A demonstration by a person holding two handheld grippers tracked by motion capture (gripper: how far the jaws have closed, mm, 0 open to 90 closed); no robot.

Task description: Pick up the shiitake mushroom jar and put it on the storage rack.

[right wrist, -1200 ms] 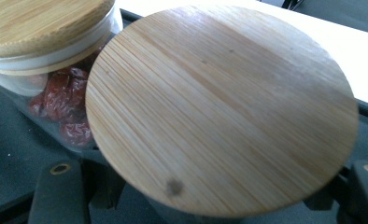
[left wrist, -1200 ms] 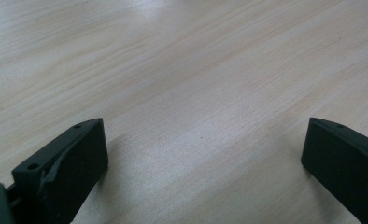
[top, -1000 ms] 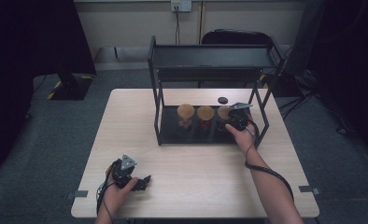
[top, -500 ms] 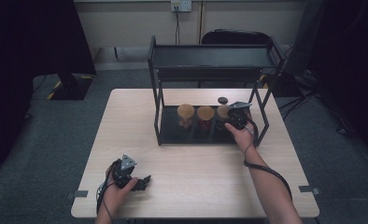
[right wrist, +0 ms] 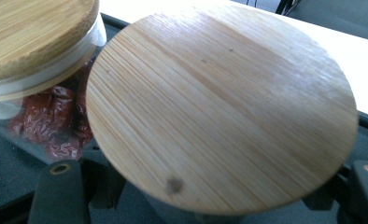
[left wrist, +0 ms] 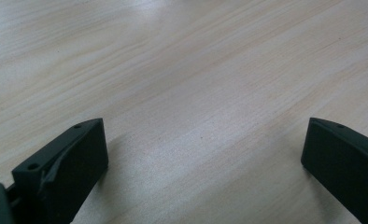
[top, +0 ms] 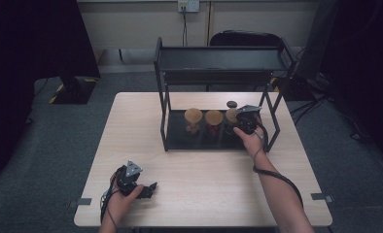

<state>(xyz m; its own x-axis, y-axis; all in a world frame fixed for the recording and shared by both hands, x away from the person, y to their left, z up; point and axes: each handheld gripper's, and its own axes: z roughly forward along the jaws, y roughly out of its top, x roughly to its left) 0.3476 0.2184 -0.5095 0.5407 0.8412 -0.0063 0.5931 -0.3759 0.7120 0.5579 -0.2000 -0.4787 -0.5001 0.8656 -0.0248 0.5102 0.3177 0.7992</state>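
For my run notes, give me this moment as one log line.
right gripper: shut on rightmost jar, lower shelf of rack | left gripper: open, on table | middle jar: red dried fruit

Light wood table [top: 204,184] centre frame on grey carpet floor [top: 48,145]. Beige wall [top: 131,22] along top, wall socket [top: 188,5] top centre. Black chair [top: 245,39] behind table. Dim room.

Behind the right gripper [top: 242,118], the 3rd jar [right wrist: 222,107] on the rack's lower shelf [top: 199,141] is mostly hidden; its body sits unseen beneath its bamboo lid (contents impossible to tell).
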